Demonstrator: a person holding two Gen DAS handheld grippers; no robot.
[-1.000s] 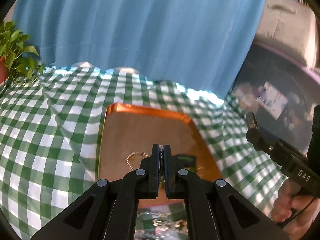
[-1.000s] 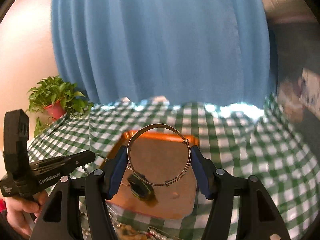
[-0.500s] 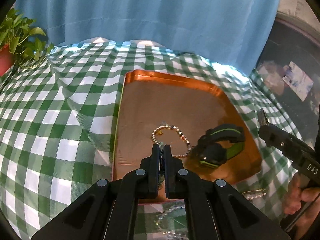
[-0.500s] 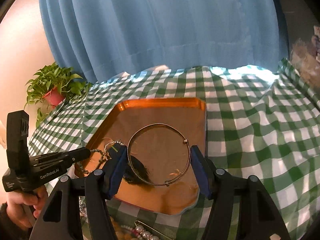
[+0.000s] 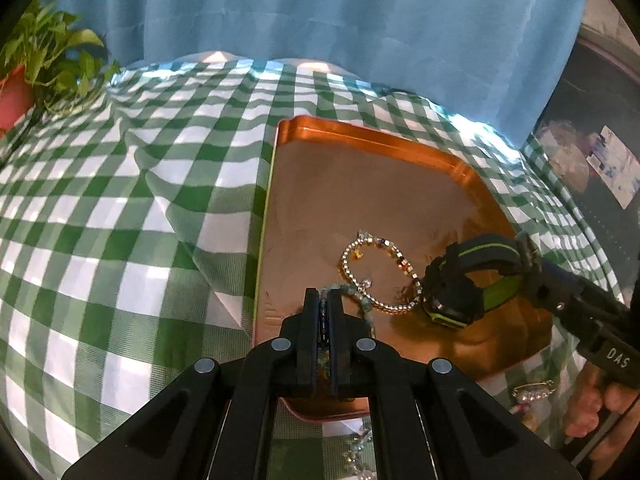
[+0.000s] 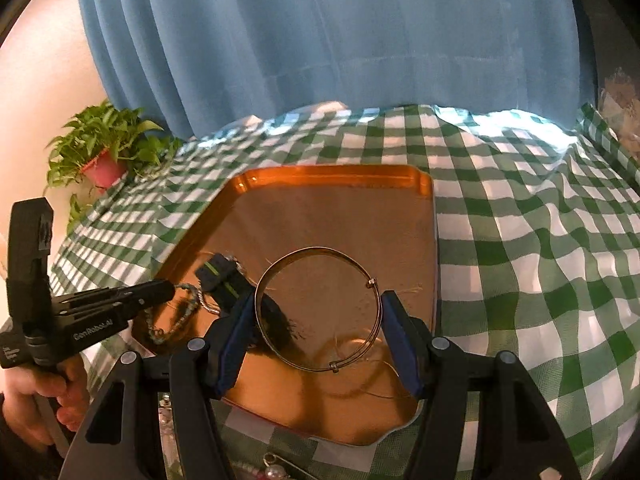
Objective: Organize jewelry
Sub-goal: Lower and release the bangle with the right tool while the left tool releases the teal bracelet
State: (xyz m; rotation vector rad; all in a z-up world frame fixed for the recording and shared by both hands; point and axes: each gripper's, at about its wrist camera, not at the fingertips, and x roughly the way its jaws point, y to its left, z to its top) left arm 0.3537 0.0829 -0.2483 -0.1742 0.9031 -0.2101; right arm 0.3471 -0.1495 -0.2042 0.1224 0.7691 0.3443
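Black plastic fingers of the left gripper [image 5: 323, 300] are pressed together on a strand of small blue-green beads [image 5: 362, 304], which trails out from the tips and droops to the copper-coloured metal tray [image 5: 400, 152] below. In the right wrist view that same strand [image 6: 176, 322] hangs in a loop from the left gripper [image 6: 170, 289] over the tray's near left corner.

The right gripper [image 6: 318, 320] stands about half open, its blue-padded fingers [image 6: 400, 344] clamped on opposite sides of a thin round gold-coloured wire bangle [image 6: 316, 308]. The bangle is held flat between them above the near part of the tray [image 6: 328, 174].

On the tray floor lie a silver ball-chain bracelet with coloured beads [image 5: 380, 272] and, touching its right side, a black watch with a green-striped strap [image 5: 468, 280]. The tray rests on a surface covered by a green-and-white checked cloth [image 5: 120, 220]. A few more beaded pieces and a safety pin [image 6: 276, 464] lie on the cloth just in front of the tray. A leafy green plant in a red pot [image 6: 104, 152] stands at the far left edge, before a blue curtain [image 6: 320, 40].
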